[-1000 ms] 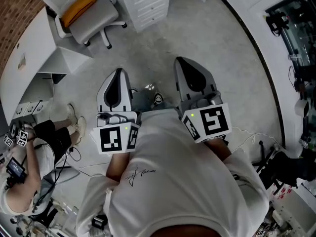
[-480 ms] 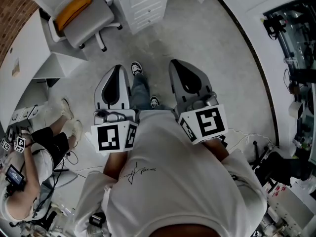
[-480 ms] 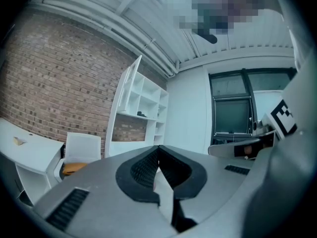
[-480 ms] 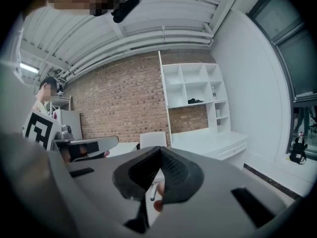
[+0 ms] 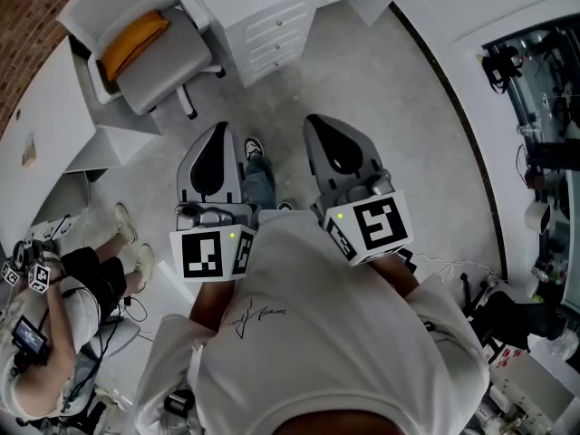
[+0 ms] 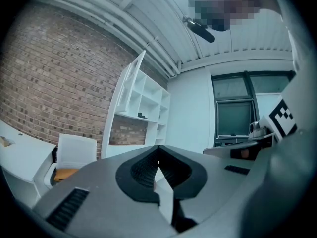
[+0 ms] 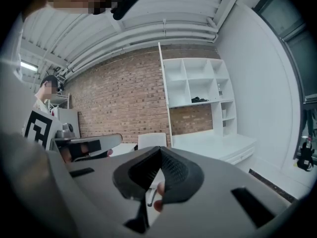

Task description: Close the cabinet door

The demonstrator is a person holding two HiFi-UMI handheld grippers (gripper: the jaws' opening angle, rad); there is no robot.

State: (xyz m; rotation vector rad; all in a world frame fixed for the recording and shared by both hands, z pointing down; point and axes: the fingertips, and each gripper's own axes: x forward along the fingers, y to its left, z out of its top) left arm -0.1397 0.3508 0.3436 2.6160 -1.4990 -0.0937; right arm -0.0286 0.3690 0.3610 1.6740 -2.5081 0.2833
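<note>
1. The cabinet (image 7: 198,86) stands against the brick wall (image 7: 119,95), its door (image 6: 131,83) swung open at the cabinet's left edge.
2. The left gripper (image 5: 217,143) and the right gripper (image 5: 331,134) are well apart from the cabinet, each with jaws together on nothing.
3. A chair (image 5: 145,39) stands left of the cabinet.

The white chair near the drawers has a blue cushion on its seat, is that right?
Not quite: the cushion is orange, not blue. The head view shows it lying on the seat of the white chair near the drawers.
</note>
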